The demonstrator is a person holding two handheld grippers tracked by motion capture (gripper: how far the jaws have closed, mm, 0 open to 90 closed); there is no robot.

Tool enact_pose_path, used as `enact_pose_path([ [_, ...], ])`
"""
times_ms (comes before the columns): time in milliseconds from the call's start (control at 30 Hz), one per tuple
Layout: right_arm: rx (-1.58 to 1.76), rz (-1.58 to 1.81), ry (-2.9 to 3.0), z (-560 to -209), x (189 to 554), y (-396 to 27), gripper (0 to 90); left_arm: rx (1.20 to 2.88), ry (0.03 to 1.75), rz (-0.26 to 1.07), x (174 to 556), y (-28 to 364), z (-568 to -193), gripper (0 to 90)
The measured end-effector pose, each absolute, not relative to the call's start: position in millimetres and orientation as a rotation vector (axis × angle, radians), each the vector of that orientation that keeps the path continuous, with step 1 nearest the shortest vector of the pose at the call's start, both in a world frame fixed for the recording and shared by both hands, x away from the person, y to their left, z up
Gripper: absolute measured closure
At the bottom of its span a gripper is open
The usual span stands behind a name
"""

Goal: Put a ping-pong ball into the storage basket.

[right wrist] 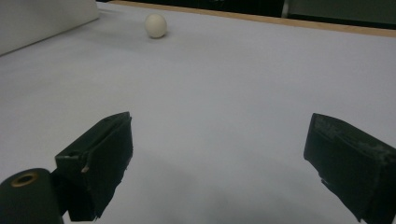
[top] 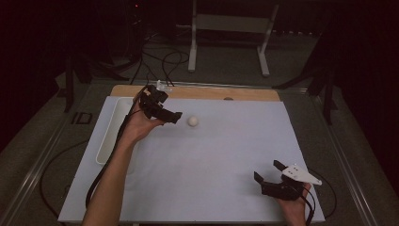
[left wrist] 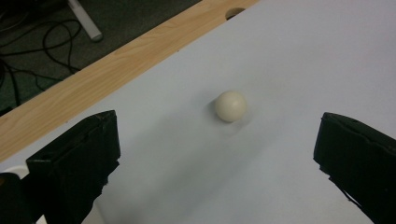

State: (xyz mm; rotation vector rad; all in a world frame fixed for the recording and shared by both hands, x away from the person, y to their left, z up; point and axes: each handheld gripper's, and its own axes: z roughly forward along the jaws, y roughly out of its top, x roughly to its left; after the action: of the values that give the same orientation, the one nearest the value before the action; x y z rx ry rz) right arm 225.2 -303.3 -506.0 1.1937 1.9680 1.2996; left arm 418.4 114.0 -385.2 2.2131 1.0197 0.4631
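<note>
High view: the left gripper (top: 178, 116), jaws spread, is reaching toward a small cream-white smooth ball (top: 192, 121) lying at its 3 o'clock on the white tabletop sheet (top: 211, 155).

Left gripper view: the ball (left wrist: 230, 106) is sitting ahead between the parted jaws, likely light, hard and prone to rolling; pinching across its middle seems best.

Right gripper view: the right gripper (right wrist: 217, 158) is idling open, with the ball (right wrist: 155, 24) far off at 11 o'clock.

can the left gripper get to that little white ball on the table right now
Probably yes. The left gripper hangs close beside the white ball with its jaws wide open, and in the left gripper view bare white table lies between them and the ball.

Dim room, dark vignetted edges in the high view, white surface (top: 211, 155) evenly lit, soft shadows, slight motion blur around the ball (left wrist: 230, 106)
</note>
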Motion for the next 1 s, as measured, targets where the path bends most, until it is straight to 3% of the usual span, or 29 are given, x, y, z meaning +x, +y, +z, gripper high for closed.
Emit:
enact_pose_path([
  [1000,1.194,1.306,1.960,-505,224,-305,7.6,2.244,0.983,0.435,442,77,-392,1.2],
])
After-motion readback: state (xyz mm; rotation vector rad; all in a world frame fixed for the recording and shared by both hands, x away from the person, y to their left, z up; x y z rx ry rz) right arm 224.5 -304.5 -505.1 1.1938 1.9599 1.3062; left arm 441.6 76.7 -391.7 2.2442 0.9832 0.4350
